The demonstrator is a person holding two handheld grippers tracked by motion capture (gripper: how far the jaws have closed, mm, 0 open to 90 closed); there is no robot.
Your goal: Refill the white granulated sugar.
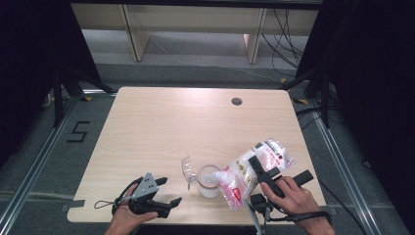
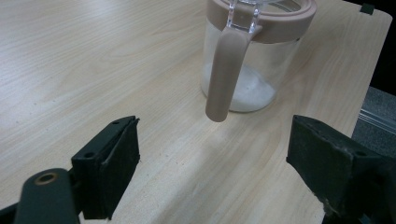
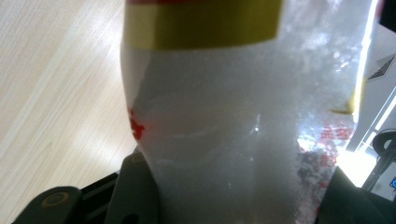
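Note:
A clear jar (image 1: 208,182) with a beige-pink rim stands near the table's front edge, its clear flip lid (image 1: 187,170) swung open to its left. In the left gripper view the jar (image 2: 254,60) holds a shallow layer of white granules, and a beige clasp (image 2: 225,70) hangs down its front. My left gripper (image 1: 169,191) (image 2: 215,172) lies left of the jar, jaws wide open and empty. My right gripper (image 1: 259,171) (image 3: 233,196) is shut on a plastic bag of white granules (image 1: 247,171) (image 3: 243,121), which tilts with its lower end at the jar's mouth.
The light wooden table (image 1: 171,122) has a round cable hole (image 1: 237,101) at the back right. The jar and bag sit close to the front edge. Dark curtains flank both sides, and a floor mark "5" (image 1: 78,131) lies to the left.

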